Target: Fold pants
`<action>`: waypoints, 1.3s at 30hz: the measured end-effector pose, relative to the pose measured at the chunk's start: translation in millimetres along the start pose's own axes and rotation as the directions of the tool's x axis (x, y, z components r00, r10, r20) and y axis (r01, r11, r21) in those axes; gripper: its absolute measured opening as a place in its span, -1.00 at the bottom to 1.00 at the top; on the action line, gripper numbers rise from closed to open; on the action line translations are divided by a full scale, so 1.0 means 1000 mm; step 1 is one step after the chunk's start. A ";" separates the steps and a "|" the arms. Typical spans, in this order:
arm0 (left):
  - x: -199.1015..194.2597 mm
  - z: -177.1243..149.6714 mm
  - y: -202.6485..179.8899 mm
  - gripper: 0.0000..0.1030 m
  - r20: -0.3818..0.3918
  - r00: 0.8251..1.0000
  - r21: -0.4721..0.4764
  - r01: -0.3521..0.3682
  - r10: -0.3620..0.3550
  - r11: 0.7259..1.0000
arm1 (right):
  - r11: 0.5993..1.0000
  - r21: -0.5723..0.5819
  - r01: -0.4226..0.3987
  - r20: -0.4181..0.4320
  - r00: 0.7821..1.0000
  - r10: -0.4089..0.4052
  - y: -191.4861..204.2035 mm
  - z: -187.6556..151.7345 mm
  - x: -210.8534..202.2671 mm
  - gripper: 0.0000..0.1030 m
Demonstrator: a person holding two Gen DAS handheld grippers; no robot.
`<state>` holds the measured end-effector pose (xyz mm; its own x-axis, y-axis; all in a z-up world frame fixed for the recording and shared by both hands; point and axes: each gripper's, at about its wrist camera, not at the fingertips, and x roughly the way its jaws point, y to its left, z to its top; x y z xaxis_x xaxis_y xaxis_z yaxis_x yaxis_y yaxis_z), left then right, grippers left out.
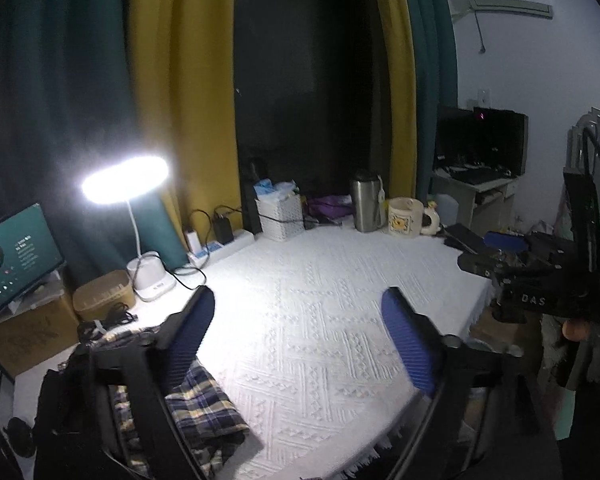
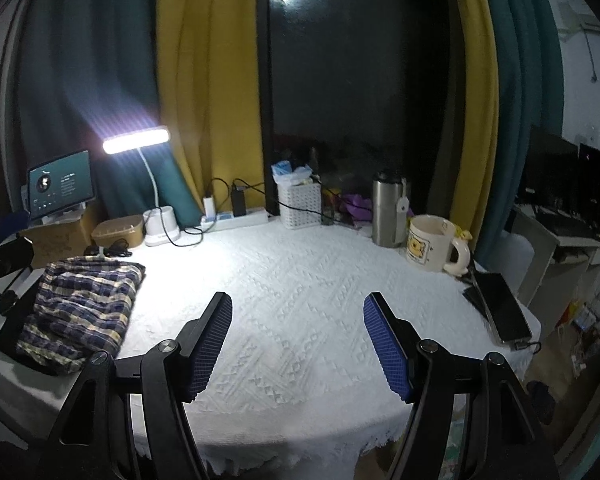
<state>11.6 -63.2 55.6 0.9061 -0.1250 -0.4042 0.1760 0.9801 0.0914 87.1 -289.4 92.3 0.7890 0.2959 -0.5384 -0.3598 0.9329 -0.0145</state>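
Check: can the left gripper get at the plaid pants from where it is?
Probably yes. The left gripper is open just beside the plaid pants, which lie bunched on the white tablecloth with nothing between them.

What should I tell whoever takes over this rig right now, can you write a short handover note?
Left gripper: open, empty, above the white tablecloth, with the plaid pants just to its left.
Right gripper: open, empty, over the middle of the cloth.
Pants: bunched in a loose heap at the table's left edge, partly on a dark flat item.
Done: no neat fold visible.
Left: pick up the pants, spread them on the cloth, fold.
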 end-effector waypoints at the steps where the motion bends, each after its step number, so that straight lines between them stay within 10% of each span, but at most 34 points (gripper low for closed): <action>1: -0.003 0.001 0.001 0.67 0.012 1.000 0.001 -0.001 0.001 1.000 | 1.000 -0.004 -0.003 0.002 1.000 0.003 0.003 0.001 -0.001 0.37; 39: -0.077 0.013 0.056 0.97 0.238 0.949 -0.183 -0.165 0.207 0.969 | 0.996 -0.087 -0.010 0.223 0.974 0.029 0.077 0.070 -0.082 0.99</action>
<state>-43.2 -0.8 104.0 0.9878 0.0476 -0.1482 -0.0499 0.9987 -0.0116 29.6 -227.7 194.7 0.8693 0.3612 -0.3374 -0.4096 0.9085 -0.0827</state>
